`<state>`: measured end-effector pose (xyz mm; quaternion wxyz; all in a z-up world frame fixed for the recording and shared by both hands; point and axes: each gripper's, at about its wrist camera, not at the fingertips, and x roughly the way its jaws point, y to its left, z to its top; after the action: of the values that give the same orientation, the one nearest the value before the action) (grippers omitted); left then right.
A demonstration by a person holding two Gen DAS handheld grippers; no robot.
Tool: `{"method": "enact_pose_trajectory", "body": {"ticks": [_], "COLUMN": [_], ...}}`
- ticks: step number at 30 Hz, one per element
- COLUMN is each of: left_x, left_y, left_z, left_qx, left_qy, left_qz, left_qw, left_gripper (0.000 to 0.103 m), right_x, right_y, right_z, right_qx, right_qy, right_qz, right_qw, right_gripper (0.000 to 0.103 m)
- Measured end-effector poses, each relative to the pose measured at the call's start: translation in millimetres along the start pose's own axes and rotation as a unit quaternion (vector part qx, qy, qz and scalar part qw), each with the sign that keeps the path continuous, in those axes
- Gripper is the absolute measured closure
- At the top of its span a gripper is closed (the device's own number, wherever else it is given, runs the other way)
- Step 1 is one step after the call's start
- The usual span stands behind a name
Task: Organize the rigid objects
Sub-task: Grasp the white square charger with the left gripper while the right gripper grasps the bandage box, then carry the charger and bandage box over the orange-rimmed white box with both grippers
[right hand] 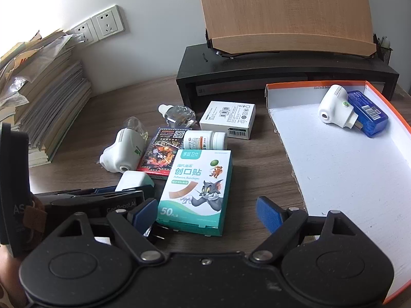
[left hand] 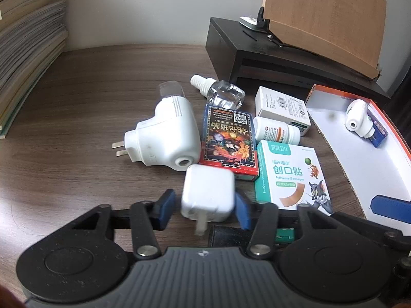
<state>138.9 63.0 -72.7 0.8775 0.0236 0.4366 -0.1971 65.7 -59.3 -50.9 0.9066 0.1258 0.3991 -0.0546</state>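
The dark wood bench meets a white wall, papers stacked at its left edge. The left gripper brackets a white charger (pads not clearly clamped, so I cannot tell); the right gripper gapes, released.

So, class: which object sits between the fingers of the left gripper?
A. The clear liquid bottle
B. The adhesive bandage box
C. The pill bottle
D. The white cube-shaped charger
D. In the left wrist view the white cube-shaped charger lies between the blue pads of the left gripper, while the adhesive bandage box, clear liquid bottle and pill bottle lie beyond them on the table.
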Motion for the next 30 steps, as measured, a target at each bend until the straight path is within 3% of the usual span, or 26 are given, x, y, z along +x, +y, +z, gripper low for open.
{"method": "enact_pose_trajectory", "body": {"ticks": [7,11,15,16,20,30], "left_x": [-11,-25,-32,-32,-37,-62], "left_y": [15,27,36,37,40,27], "left_z": [-4,-7,-10,-11,-13,-7], "left_qx": [-0.017,-0.028,-0.040,-0.043,-0.053,-0.072], "left_qy": [-0.018,-0.032,-0.037,-0.038,-0.044,-0.078], "left_qz": [-0.011,-0.007,-0.002,-0.002,-0.001,-0.002], "left_qw": [0.9996,0.9991,0.9985,0.9983,0.9976,0.9944], "left_gripper": [0.061,0.061,0.061,0.061,0.061,0.061], "right_x": [22,45,69,75,72,20], "right_y": [1,10,16,17,15,-8], "right_z": [9,19,24,25,29,41], "right_qx": [0.046,0.042,0.032,0.025,0.003,-0.014], "right_qy": [0.024,0.052,0.067,0.078,0.066,0.008], "right_qz": [0.010,0.003,-0.036,-0.040,-0.050,-0.025], "right_qw": [0.999,0.998,0.997,0.996,0.997,1.000], "right_gripper": [0.004,0.004,0.004,0.008,0.019,0.019]}}
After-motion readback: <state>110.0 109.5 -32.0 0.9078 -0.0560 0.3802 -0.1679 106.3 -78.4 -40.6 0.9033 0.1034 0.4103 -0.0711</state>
